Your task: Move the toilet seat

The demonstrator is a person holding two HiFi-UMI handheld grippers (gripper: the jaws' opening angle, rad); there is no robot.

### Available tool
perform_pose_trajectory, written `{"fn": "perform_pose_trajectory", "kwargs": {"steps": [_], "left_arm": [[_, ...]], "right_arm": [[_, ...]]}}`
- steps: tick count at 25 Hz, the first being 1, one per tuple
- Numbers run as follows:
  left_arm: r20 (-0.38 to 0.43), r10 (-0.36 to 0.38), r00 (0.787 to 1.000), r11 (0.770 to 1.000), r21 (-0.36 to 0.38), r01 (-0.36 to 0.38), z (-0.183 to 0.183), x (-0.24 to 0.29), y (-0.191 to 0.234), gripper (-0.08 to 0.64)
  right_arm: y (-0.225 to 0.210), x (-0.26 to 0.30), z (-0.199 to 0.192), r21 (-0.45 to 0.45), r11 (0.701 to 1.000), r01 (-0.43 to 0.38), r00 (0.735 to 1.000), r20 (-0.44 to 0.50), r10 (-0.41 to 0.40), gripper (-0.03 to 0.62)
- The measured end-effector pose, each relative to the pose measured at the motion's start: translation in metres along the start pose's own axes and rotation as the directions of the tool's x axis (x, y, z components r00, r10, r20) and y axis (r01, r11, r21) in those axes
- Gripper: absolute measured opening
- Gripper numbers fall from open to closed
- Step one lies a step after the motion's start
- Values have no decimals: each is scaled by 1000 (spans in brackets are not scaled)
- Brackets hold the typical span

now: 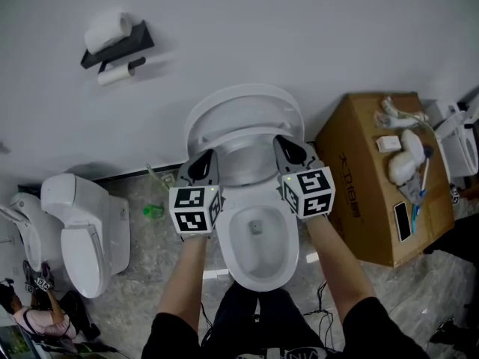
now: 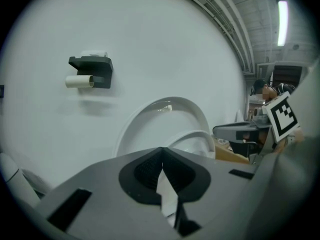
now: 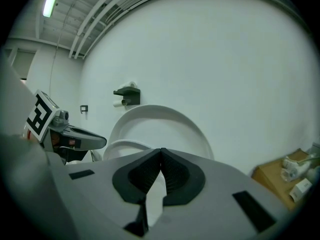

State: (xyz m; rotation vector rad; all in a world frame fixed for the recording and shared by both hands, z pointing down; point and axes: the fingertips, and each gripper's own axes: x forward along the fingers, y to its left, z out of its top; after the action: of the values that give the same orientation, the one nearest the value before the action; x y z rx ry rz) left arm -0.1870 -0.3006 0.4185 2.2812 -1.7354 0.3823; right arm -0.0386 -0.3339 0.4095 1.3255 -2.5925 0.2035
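Room: white wall (image 1: 314,28), toilet bowl (image 1: 258,271) below me.
Seat: toilet seat (image 2: 197,133) tilted up, just before the raised lid (image 2: 185,103).
Tongs: left tongs (image 2: 162,150) and right tongs (image 3: 160,151) both pressed together, empty, flanking the seat.
Next: I judge a push (no pinch).
Unclear: whether either touches it.

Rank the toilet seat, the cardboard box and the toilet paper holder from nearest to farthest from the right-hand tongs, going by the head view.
1. The toilet seat, in the middle, right beside the right tongs.
2. The cardboard box, a little way off to the right.
3. The toilet paper holder, far off at the upper left.
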Motion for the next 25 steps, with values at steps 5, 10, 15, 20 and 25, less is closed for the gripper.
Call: {"fn": "perform_pose_trajectory", "kwargs": {"steps": [5,10,15,20,25], "left_arm": [[27,10,1000,1000,-3,-10,3,-15,-5,3],[55,29,998,1000,1,-29,9,-35,-13,3],[89,50,995,999,-7,-49,11,-62,-23,5],[109,55,993,998,-25,-53,6,-95,-35,3],[129,45,991,999,-36,-41,0,-127,-49,3]], "right_arm": [[5,-20,3,-7,1000,-14,1000,24,15,8],[10,-43,5,-13,999,-34,999,39,35,8],[18,-72,6,-21,998,-62,997,51,63,8],[29,-104,3,-25,995,-92,994,57,93,8],[42,-135,-1,14,993,-115,991,68,114,8]]}}
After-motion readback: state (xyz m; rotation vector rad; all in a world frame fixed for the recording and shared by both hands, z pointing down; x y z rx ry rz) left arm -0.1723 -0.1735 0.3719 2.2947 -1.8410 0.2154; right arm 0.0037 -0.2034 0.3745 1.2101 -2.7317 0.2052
